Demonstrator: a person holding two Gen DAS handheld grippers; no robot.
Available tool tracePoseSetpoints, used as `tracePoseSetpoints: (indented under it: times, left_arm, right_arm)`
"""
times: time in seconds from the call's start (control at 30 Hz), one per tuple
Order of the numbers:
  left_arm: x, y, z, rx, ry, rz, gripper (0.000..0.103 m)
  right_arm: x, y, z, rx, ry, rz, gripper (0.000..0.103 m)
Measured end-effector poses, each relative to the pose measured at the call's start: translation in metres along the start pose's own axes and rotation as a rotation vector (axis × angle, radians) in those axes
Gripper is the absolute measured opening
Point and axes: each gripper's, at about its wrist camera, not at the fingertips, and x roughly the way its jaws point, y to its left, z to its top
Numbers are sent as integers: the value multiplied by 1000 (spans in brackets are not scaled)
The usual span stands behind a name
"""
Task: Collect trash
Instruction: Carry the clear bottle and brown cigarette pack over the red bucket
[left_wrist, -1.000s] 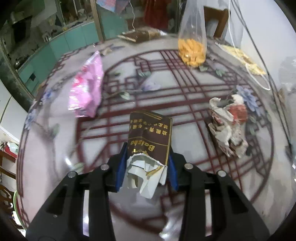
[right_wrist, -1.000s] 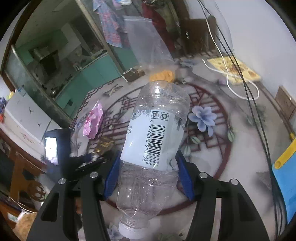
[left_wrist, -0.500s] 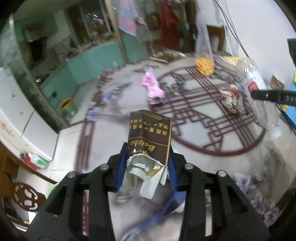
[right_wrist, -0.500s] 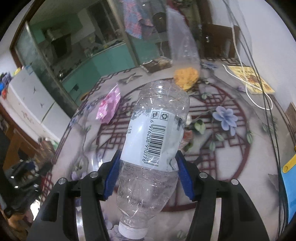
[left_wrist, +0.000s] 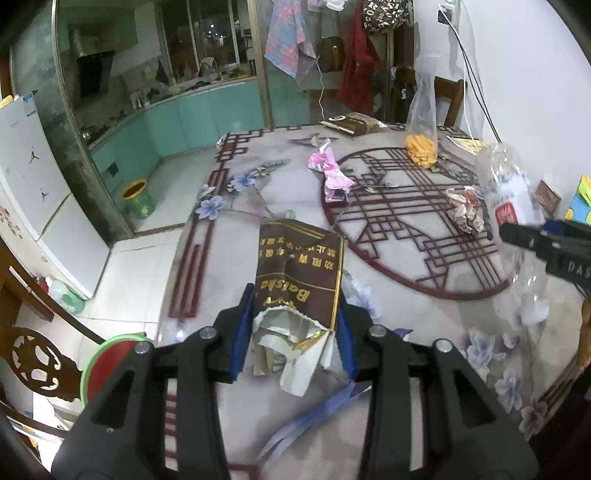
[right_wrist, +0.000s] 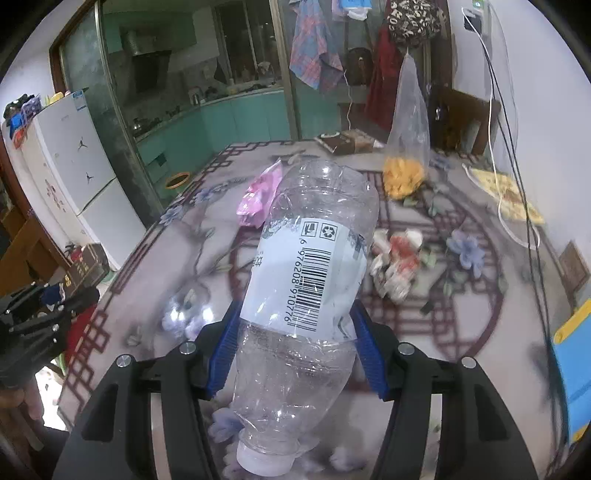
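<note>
While clamped, the bottle (right_wrist: 306, 280) fills the right tongs (right_wrist: 297, 343).

In my left wrist view, my right gripper (left_wrist: 546, 243) is cut by the right edge, and the plastic bottle (left_wrist: 511, 206) it holds looks blurred. The brown cigarette pack (left_wrist: 299, 273) hides the table (left_wrist: 406, 295) behind it; its small printed characters I cannot read. In my right wrist view, the bottle covers part of the pink wrapper (right_wrist: 256, 197).

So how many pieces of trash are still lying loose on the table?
2 clearly: a pink wrapper toward the far left and a crumpled paper wad to its right inside the circle pattern. Other small scraps may be hidden.
</note>
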Motion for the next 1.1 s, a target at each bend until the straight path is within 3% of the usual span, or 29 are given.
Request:
tracePoseSetpoints:
  times: [0.33,1.1]
  left_arm:
    - [-19,29,-10,-56,-16,-13,39]
    - [-44,79,-33,-137,-33,10,39]
  right_arm:
    - [-2,30,-22,101,16,67,57]
    - [-8,109,-37,21,44,112,57]
